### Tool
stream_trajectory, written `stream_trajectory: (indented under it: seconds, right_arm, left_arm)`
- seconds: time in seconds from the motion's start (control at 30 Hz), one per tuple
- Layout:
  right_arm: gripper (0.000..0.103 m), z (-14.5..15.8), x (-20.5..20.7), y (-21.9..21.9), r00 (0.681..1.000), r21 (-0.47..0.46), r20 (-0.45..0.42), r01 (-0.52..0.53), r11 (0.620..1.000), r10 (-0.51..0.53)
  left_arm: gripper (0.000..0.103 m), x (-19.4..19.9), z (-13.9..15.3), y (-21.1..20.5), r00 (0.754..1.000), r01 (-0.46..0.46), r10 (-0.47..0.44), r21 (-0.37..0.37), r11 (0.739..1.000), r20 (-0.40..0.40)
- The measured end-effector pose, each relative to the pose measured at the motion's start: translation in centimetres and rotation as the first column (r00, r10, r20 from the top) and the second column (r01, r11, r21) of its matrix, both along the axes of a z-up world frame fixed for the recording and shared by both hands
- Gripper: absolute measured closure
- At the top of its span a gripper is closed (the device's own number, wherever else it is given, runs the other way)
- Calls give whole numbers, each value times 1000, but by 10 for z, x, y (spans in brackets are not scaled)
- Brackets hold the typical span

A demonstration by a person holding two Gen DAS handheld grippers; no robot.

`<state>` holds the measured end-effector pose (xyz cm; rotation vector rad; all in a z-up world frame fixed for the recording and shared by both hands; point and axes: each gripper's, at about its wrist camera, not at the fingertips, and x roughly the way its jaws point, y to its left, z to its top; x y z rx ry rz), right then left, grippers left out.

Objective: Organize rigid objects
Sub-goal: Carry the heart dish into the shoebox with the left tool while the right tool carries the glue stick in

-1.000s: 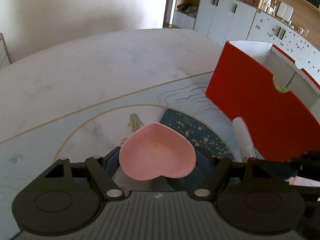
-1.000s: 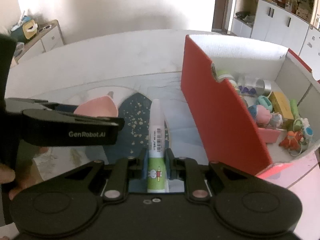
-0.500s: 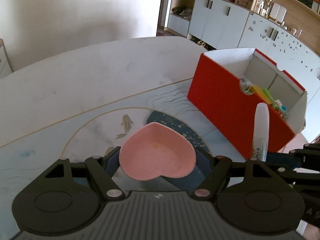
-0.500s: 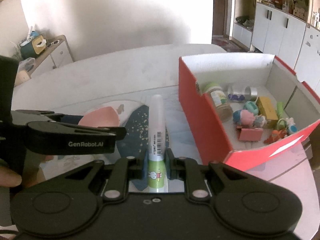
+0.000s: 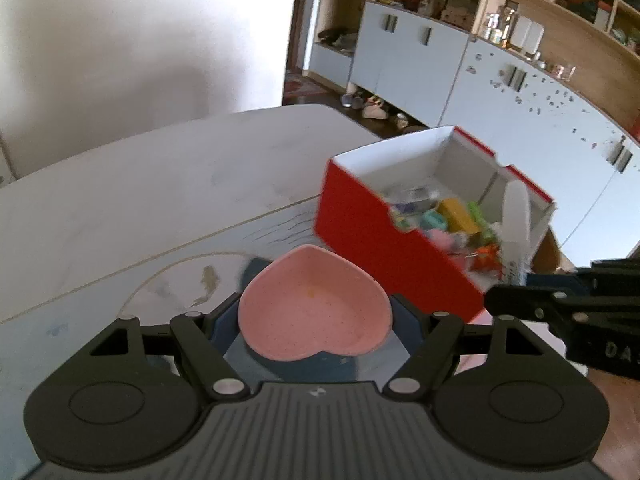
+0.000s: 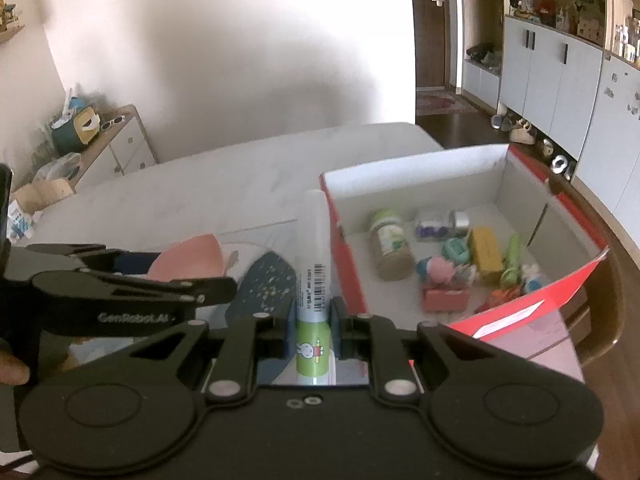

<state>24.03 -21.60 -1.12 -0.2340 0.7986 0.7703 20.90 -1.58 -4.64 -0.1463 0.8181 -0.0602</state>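
**Both claws loaded, red box waiting**

Above the table, the left gripper (image 5: pixel 316 316) pinched a pink heart dish (image 5: pixel 314 306); the right gripper (image 6: pixel 314 326) clamped a glue tube (image 6: pixel 314 264), evidently bound for the red box (image 6: pixel 348 264) just ahead-right.

Left wrist view: sits behind own fingers, tilted down over table (image 5: pixel 140 200), faces red box (image 5: pixel 384 256) from left. Right wrist view: same tilt, nearer box (image 6: pixel 532 304), looks into it. Both share box, table, cabinets (image 5: pixel 420 68).
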Motion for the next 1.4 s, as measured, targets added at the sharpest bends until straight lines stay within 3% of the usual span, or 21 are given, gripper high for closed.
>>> stream_trajectory:
  seconds: [0.27,0.63,1.1,1.4]
  right_arm:
    - [87,22,36,-30,998,39,48,27,999,-29]
    - [87,23,96,-70,995,51,67,64,997,-68]
    - [87,-2,165,-88,996,1,36,83,997,-83]
    - [87,-34,199,-79,997,-44,-37,71,996,-73]
  left_arm:
    - [25,9,25,-33,999,17,-18,12,1000,49]
    - [25,47,33,-81,998,1,-3,33,999,62]
    - [25,128,13,-138,1000,17,-18,74,997,12]
    - [25,178,-18,-157,997,45,-39,99,994,-60]
